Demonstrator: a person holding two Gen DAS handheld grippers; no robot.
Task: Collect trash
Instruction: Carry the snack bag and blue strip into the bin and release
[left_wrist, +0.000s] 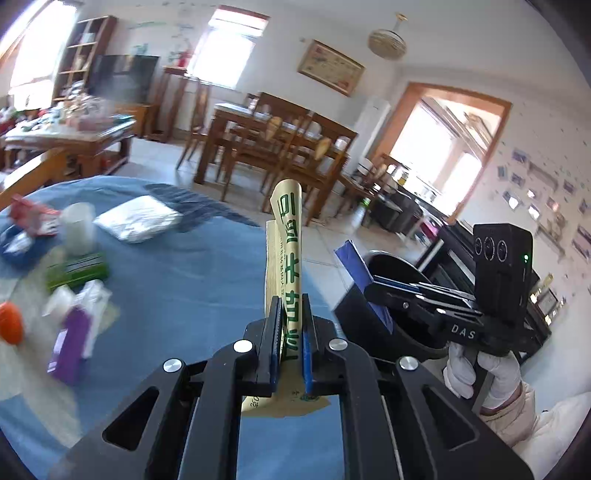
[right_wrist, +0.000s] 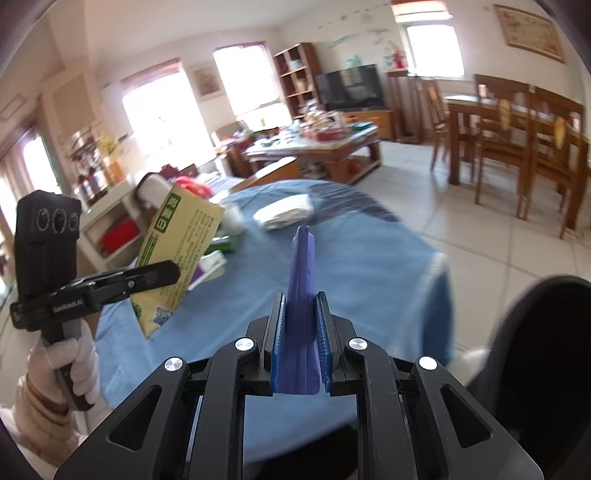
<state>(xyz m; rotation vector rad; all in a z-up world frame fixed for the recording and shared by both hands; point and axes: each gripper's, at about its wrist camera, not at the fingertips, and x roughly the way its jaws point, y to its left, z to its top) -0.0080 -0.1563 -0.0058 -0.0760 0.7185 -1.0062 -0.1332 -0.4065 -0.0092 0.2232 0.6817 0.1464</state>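
My left gripper (left_wrist: 290, 306) is shut on a flattened yellow carton with green print (left_wrist: 287, 236), held upright above the blue-clothed table (left_wrist: 192, 280). The carton also shows in the right wrist view (right_wrist: 177, 254). My right gripper (right_wrist: 300, 306) is shut on a flat blue package (right_wrist: 302, 280); the package shows in the left wrist view (left_wrist: 364, 280) at the rim of a black bin (left_wrist: 395, 273). The bin's rim also shows at the right edge of the right wrist view (right_wrist: 546, 332).
More litter lies at the table's left: a purple box (left_wrist: 70, 347), a green pack (left_wrist: 77, 273), a white cup (left_wrist: 78, 229), a white packet (left_wrist: 138, 218), an orange item (left_wrist: 10, 323). A dining table with chairs (left_wrist: 273, 147) stands behind.
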